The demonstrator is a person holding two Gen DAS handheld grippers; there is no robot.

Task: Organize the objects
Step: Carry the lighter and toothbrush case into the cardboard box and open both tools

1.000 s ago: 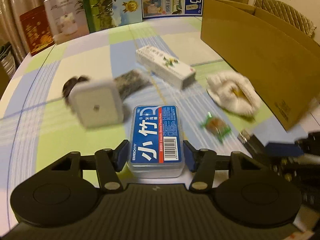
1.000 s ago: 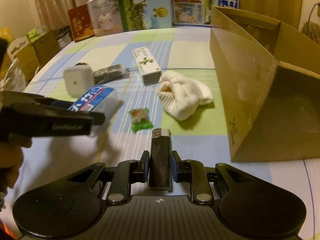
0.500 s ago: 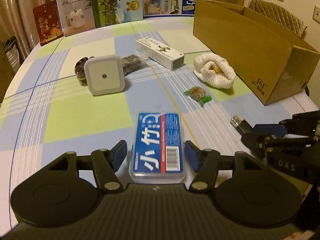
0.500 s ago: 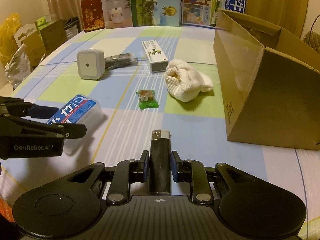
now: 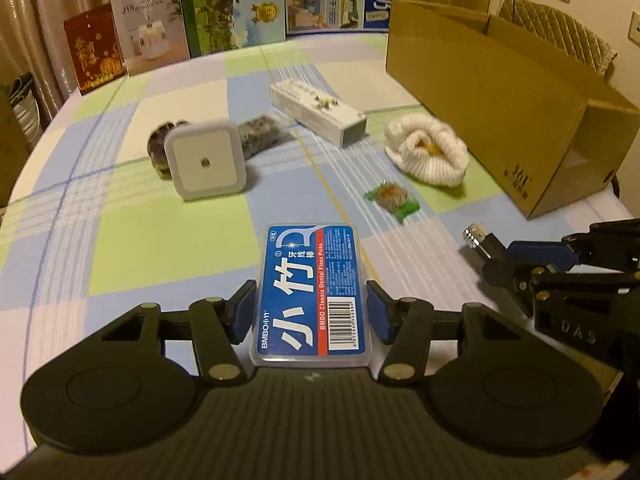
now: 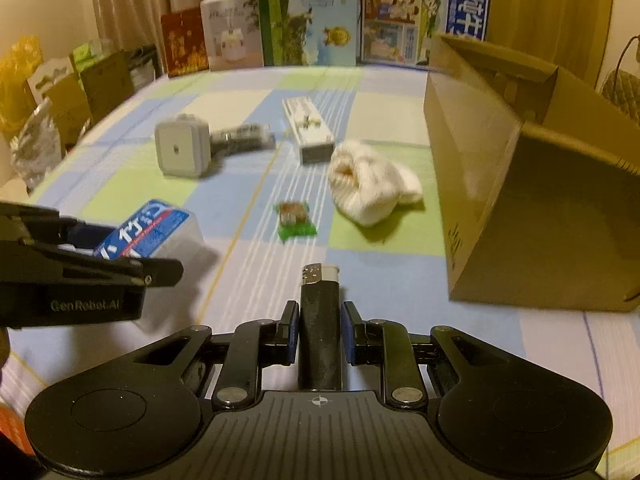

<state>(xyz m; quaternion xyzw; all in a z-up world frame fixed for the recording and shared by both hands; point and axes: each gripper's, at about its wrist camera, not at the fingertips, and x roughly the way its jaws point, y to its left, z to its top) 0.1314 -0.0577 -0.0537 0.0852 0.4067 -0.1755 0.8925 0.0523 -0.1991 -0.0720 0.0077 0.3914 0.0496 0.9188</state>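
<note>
The left hand-held gripper (image 5: 311, 312) clamps the blue-labelled clear plastic floss-pick box (image 5: 311, 292), now lifted off the checked tabletop (image 5: 120, 240) it sat near a second ago. The right hand-held gripper (image 6: 319, 334) is closed on the black plastic lighter (image 6: 320, 320), also carried. Both loads look ready for the open brown cardboard box (image 6: 520, 208) at two o'clock.

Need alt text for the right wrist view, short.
The right claw grips a black lighter above a pastel checked tablecloth. Left of it, the left claw holds a blue-labelled clear plastic floss-pick box; an open brown cardboard box stands on the right.
</note>
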